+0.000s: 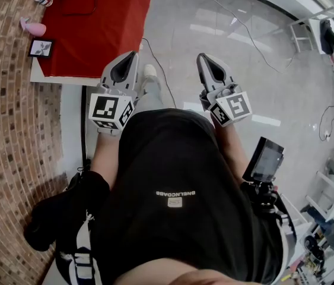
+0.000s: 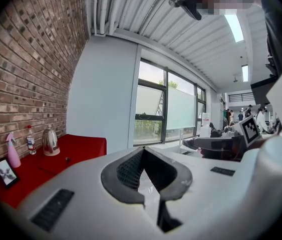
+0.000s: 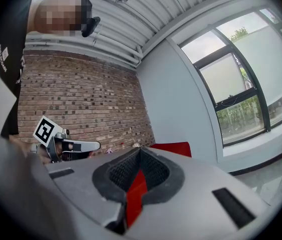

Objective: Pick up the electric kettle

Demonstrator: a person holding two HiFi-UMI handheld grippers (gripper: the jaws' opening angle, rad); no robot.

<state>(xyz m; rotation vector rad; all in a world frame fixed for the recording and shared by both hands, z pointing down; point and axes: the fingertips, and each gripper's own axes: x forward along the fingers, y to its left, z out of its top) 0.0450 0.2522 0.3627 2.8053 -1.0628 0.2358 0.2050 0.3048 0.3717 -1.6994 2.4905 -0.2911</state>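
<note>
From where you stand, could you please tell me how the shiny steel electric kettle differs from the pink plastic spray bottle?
The shiny steel electric kettle is silvery and squat with a broad base; the pink plastic spray bottle is slim with a trigger top. The kettle stands farther along the brick wall; the spray bottle is nearer, beside the black picture frame. Both stand upright on the red-covered table.

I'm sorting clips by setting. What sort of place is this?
Likely an open lab or workshop office, not a home: a brick wall, an exposed metal ceiling with strip lights, cables trailing over the grey floor, and people in the background.
</note>
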